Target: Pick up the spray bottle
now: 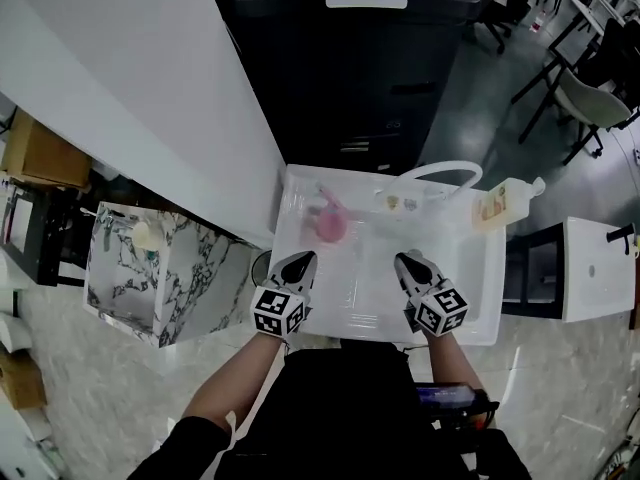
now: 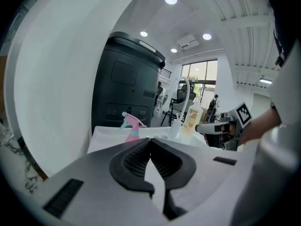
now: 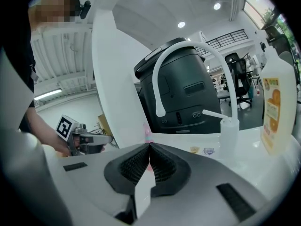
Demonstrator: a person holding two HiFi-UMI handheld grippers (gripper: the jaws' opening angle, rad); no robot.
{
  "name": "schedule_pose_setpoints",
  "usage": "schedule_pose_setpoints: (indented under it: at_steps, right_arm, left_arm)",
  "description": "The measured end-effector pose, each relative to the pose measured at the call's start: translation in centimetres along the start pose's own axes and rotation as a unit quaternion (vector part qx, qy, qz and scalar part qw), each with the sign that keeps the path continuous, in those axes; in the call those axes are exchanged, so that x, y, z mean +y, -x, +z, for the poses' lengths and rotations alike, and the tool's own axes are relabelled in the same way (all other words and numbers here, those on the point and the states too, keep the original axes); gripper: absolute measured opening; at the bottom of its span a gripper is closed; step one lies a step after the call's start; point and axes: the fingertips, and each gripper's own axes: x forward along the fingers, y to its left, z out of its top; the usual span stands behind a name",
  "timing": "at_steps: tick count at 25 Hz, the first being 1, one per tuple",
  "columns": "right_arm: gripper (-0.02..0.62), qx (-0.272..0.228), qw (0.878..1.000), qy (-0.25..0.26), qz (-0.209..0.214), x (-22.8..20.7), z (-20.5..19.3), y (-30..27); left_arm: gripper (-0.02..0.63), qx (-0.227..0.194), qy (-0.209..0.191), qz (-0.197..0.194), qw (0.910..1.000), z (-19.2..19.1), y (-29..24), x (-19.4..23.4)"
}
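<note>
The pink spray bottle stands in the back left part of the white sink; its pink trigger head and teal collar show in the left gripper view. My left gripper hovers just in front of it, shut and empty. My right gripper is level with the left one, further right over the basin, also shut with nothing held. In the right gripper view only a pink sliver of the bottle shows above the jaws.
A white arched faucet and an orange-labelled soap bottle stand at the sink's back right. A large black bin rises behind the sink, a white wall runs along the left, and a marbled box sits lower left.
</note>
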Motion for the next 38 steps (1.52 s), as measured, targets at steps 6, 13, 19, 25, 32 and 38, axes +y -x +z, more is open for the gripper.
schedule_pose_setpoints:
  at_steps: [6,13,19,25,32,38]
  right_arm:
    - [0.026,0.004,1.0,-0.015,0.003,-1.1,-0.6,-0.1]
    - [0.026,0.004,1.0,-0.029,0.001,-2.4,-0.7,0.4]
    - [0.026,0.006,0.999,-0.037,0.005,-3.6,-0.9,0.3]
    - [0.026,0.005,0.999,-0.04,0.01,-4.7,-0.9,0.1]
    - [0.026,0.012,0.999,-0.044,-0.001,-5.9,-1.5,1.5]
    - [0.026,0.015,0.999,-0.047,-0.009,-7.1,-1.8,2.3]
  left_arm:
    - [0.009,0.012,-0.021,0.005,0.9997,0.9,-3.9,0.6]
    - [0.009,0.021,-0.029,0.026,0.999,1.6,-7.7,1.9]
    - [0.011,0.034,-0.033,0.041,0.998,1.5,-9.8,2.9]
    - [0.137,0.052,-0.034,0.055,0.9965,0.3,-11.4,3.7]
    - [0.17,0.054,-0.036,0.061,0.996,0.2,-13.4,4.7]
    - [0.169,0.061,-0.049,0.068,0.9946,-0.1,-14.4,5.1]
